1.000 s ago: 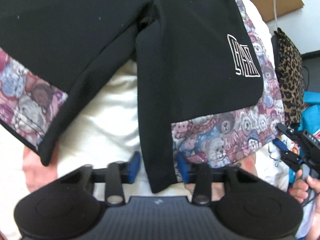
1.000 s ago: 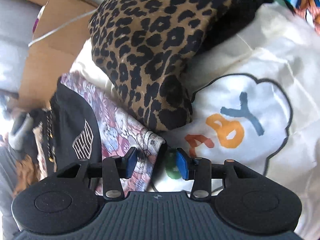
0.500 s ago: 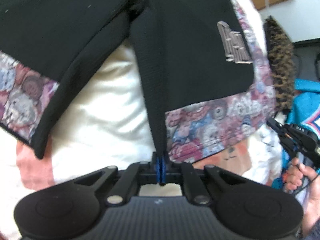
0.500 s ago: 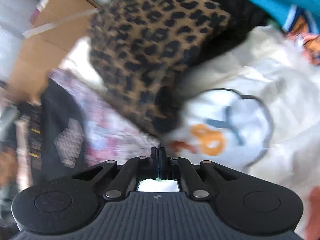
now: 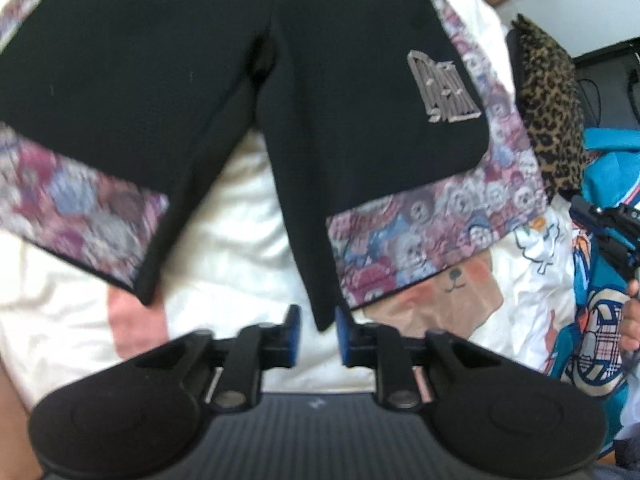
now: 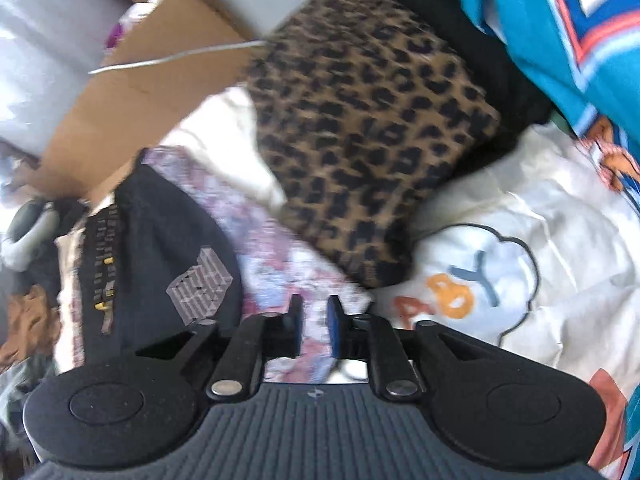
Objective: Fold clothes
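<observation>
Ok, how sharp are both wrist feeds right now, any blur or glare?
Left wrist view: motion-smeared shorts, logo doubled, left gripper crisp, fisheye bends edges. Right wrist view: leopard-print fabric streaked, right gripper sharp, pale bedsheet bright, not blown out.

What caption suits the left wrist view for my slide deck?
Open left gripper poised at inner hem of black shorts with bear-print panels on white bedsheet.

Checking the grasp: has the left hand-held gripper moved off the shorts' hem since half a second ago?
Yes. The left hand-held gripper was shut on the hem; now it is open and drawn back, the black shorts hem tip between its fingers.
</observation>
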